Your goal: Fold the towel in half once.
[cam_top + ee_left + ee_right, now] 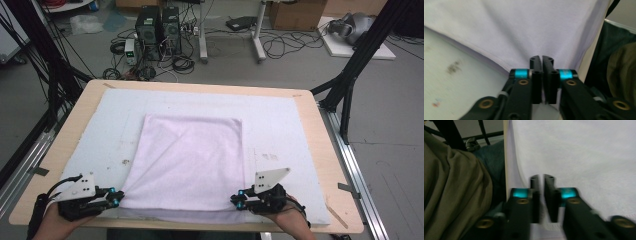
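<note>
Item: pale lilac cloth (187,162), near corners taken up by two hand-held tongs.

Left gripper (119,198) and right gripper (237,201) sit at the cloth's near-left and near-right corners; in each gripper view the jaws stand almost together, a thin slit between them, with the cloth's edge drawn into that slit, so each reads as pinching a corner. The cloth lies flat, roughly square, on the white pad (280,125) covering the wooden table (320,150), its near edge just at the table's front. Judged state: corners gripped, lift or fold barely started; far edge undisturbed, whole fold still to do. Writing: none legible on grippers, cloth or pad.
</note>
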Action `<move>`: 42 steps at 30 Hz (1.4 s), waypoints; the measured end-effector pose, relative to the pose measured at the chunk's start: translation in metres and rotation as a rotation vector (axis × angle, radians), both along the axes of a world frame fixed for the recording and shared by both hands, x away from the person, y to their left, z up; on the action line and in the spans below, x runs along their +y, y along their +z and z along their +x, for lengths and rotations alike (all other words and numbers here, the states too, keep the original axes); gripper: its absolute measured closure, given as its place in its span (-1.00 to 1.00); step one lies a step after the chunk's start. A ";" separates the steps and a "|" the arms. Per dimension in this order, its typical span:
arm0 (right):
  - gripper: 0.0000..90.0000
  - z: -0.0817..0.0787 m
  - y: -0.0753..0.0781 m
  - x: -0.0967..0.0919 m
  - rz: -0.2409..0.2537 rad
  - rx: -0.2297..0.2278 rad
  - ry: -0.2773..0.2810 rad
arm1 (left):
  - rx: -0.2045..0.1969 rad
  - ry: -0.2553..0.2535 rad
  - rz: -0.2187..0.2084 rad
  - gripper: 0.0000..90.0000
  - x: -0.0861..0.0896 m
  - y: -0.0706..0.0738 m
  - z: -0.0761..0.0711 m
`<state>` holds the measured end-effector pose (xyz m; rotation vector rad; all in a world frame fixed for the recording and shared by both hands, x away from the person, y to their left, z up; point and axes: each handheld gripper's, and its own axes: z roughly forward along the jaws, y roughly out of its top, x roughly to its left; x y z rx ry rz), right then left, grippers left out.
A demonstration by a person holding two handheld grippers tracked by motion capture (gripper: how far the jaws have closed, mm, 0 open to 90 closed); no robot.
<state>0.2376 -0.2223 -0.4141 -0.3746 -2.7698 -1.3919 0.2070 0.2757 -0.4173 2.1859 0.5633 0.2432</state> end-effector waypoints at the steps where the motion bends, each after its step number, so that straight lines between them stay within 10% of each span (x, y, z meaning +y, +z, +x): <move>1: 0.72 -0.001 -0.005 0.001 -0.012 0.015 0.000 | 0.014 -0.007 0.002 0.58 -0.001 -0.004 0.000; 13: 0.54 -0.004 -0.030 0.009 -0.087 0.029 0.040 | 0.036 -0.076 0.067 0.59 -0.016 -0.022 -0.002; 17: 0.93 -0.004 -0.030 0.005 -0.074 0.031 0.039 | 0.033 -0.060 0.064 0.91 -0.013 -0.021 -0.002; 27: 0.95 -0.019 0.000 -0.003 0.017 -0.022 0.039 | -0.008 -0.034 0.009 0.94 -0.004 -0.002 -0.014; 31: 0.85 -0.022 -0.014 0.001 -0.033 0.020 0.070 | 0.028 -0.057 0.029 0.87 -0.007 -0.014 -0.017; 33: 0.73 -0.017 -0.019 0.001 0.020 0.081 0.064 | 0.039 -0.050 0.024 0.62 -0.009 -0.016 -0.014; 42: 0.74 0.000 -0.021 0.001 0.050 0.082 0.007 | 0.039 -0.015 0.039 0.78 -0.003 -0.023 -0.004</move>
